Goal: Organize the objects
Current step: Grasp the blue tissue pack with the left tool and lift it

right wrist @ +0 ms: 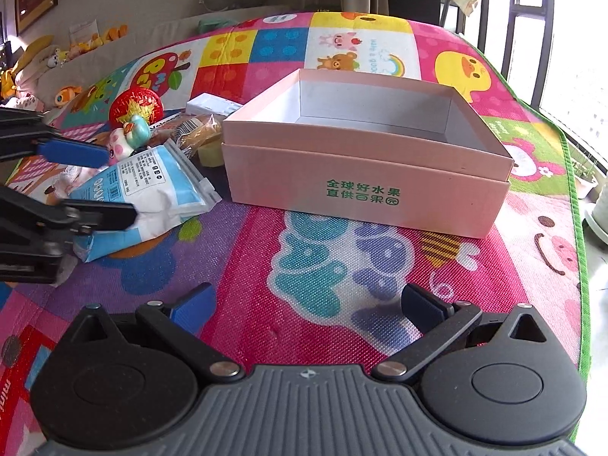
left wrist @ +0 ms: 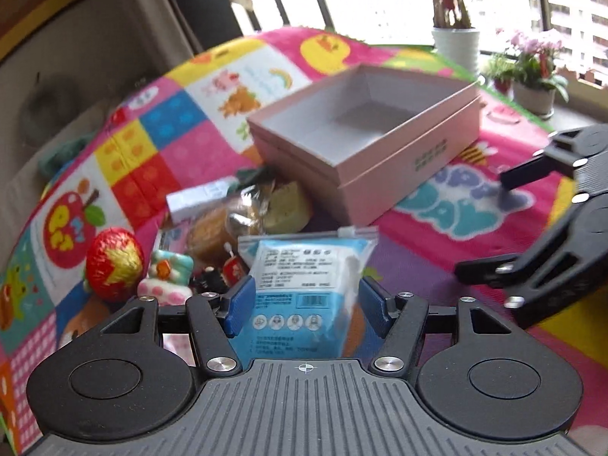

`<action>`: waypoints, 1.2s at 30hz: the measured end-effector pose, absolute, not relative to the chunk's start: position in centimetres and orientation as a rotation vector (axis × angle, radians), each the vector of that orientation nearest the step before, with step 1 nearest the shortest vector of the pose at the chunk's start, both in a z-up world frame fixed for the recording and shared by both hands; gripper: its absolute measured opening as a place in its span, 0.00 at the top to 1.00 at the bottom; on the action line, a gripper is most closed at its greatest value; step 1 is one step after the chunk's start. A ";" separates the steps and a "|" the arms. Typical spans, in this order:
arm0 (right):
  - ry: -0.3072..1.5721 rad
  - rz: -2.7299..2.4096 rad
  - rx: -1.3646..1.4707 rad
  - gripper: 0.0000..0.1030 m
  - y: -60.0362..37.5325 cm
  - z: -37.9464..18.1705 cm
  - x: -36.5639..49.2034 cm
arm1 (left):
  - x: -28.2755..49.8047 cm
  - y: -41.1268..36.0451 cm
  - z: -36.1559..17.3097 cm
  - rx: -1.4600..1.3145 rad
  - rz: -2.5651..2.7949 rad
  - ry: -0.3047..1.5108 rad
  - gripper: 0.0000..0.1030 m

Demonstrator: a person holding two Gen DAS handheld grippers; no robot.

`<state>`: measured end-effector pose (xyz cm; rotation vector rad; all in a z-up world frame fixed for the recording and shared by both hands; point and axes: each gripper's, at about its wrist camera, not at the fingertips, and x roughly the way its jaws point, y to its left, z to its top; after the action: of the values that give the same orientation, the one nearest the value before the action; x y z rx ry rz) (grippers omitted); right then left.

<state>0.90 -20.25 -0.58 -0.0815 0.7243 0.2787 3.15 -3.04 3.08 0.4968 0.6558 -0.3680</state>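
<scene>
The left gripper [left wrist: 304, 300] has its blue fingers [left wrist: 239, 304] clamped on a blue-and-white pouch [left wrist: 304, 269], beside the open pink box [right wrist: 364, 174] on the colourful mat [right wrist: 342, 266]. The right gripper [right wrist: 307, 311] hovers over the mat, fingers spread wide and holding nothing.

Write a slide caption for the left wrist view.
Left gripper shut on a blue-and-white packet, the empty pink box ahead on the colourful mat.
</scene>
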 end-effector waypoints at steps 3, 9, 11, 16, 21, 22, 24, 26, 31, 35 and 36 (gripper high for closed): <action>0.725 0.278 -0.085 0.00 -20.2 -0.6 0.9 | 5.0 -2.4 1.9 0.447 -0.355 0.722 0.26; 0.730 0.278 -0.093 0.00 -20.1 -0.6 1.0 | 6.5 -0.3 1.5 0.218 -0.383 0.768 0.41; 0.736 0.280 -0.100 0.00 -20.1 -0.5 1.1 | 5.9 0.4 1.5 0.156 -0.370 0.766 0.43; 0.767 0.279 -0.106 0.00 -19.9 -0.3 1.6 | 1.2 2.9 2.3 -0.018 -0.281 0.747 0.44; 0.798 0.238 -0.100 0.00 -19.3 -0.1 2.1 | -2.7 6.3 2.5 -0.142 -0.148 0.734 0.44; 0.799 0.231 -0.101 0.00 -19.1 -0.1 2.1 | -3.2 7.1 2.6 -0.158 -0.117 0.716 0.44; 0.800 0.218 -0.096 0.00 -18.9 0.0 2.1 | -4.0 8.8 2.9 -0.183 -0.055 0.679 0.44; 0.806 0.224 -0.104 0.00 -18.4 0.2 2.1 | -4.7 10.7 3.3 -0.219 -0.020 0.647 0.44; 0.672 0.412 -0.221 0.00 -13.5 3.1 1.2 | -5.7 14.1 4.6 -0.257 0.052 0.571 0.44; 0.585 0.539 -0.267 0.00 -7.5 5.1 2.3 | -6.6 16.5 5.1 -0.304 0.099 0.517 0.44; 0.585 0.564 -0.270 0.01 -5.9 5.2 2.9 | -6.8 17.0 5.0 -0.318 0.103 0.511 0.44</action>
<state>2.87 -5.90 5.20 -0.2695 0.5846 0.5640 -6.81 17.05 5.01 -0.3177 0.5111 0.1034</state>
